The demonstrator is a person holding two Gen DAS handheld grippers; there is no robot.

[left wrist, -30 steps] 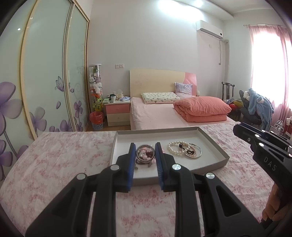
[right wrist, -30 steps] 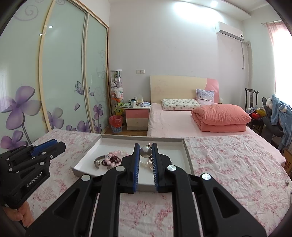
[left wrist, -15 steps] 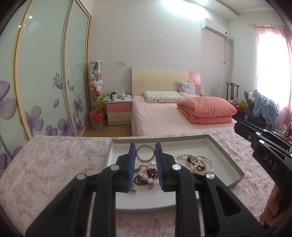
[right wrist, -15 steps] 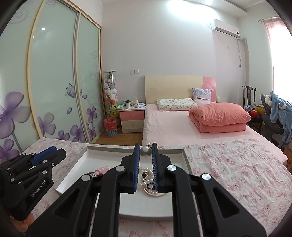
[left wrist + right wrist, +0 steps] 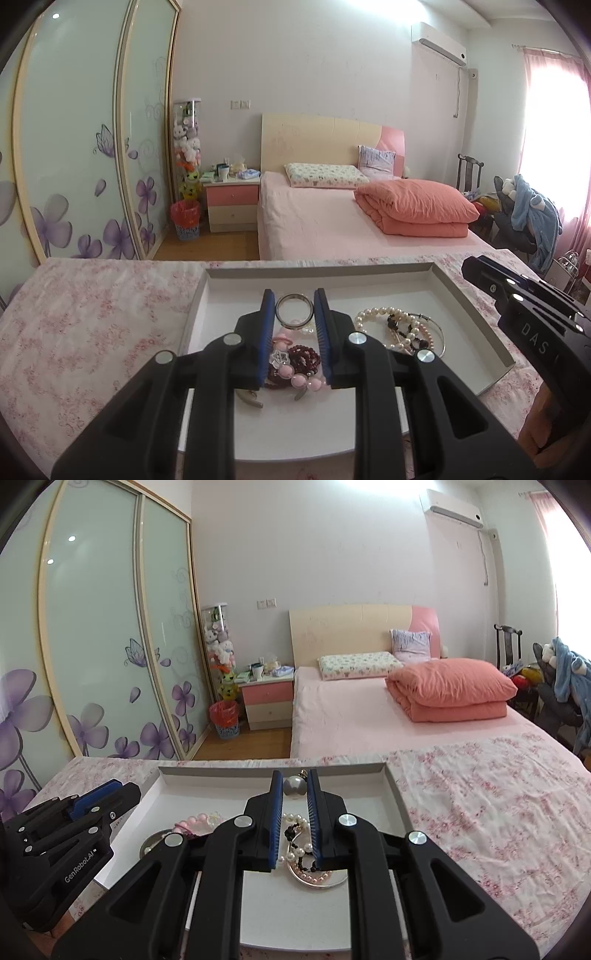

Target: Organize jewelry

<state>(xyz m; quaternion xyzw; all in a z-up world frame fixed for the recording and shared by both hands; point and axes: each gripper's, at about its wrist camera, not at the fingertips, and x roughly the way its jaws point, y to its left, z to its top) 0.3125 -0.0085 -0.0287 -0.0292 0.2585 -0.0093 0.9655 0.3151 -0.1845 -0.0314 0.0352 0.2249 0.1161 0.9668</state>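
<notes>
Gripping one silver ring [image 5: 294,310], the left tongs [image 5: 294,308] hang over a single white tray [image 5: 472,317] on the floral-covered table [image 5: 92,332]. The right tongs [image 5: 294,788] clench one grey bead pendant [image 5: 294,786]. Inside the tray lie one pearl strand [image 5: 380,314], pink beads [image 5: 295,373] and a dark red bracelet [image 5: 304,356].

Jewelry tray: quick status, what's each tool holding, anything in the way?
Left tool shut on silver ring. Right tool shut on grey bead pendant. Both over white tray; pearl bracelet and pink beads below, path clear.
</notes>
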